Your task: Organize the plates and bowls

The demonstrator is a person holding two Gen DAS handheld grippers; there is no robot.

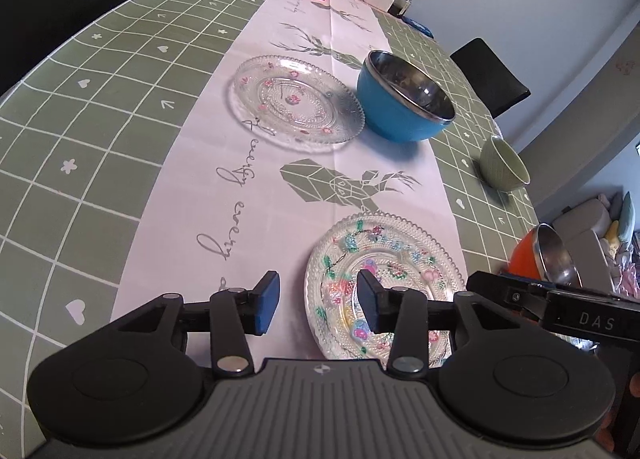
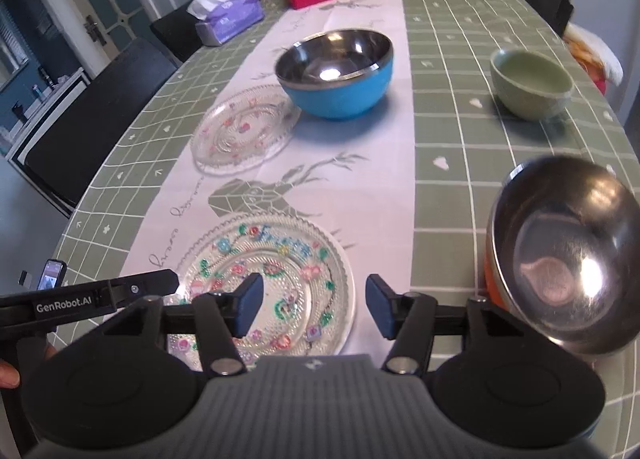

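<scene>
Left wrist view shows the left gripper [image 1: 318, 301] wide open and empty above the near flower-painted clear glass plate [image 1: 384, 291] on the white runner [image 1: 256, 163], so pinching its rim squarely seems wise, while the right gripper [image 2: 314, 307] hovers equally open.

Both the left gripper [image 1: 318, 301] and the right gripper [image 2: 314, 305] hovered side by side above the bench's near edge, fingers spread apart and holding nothing.
</scene>
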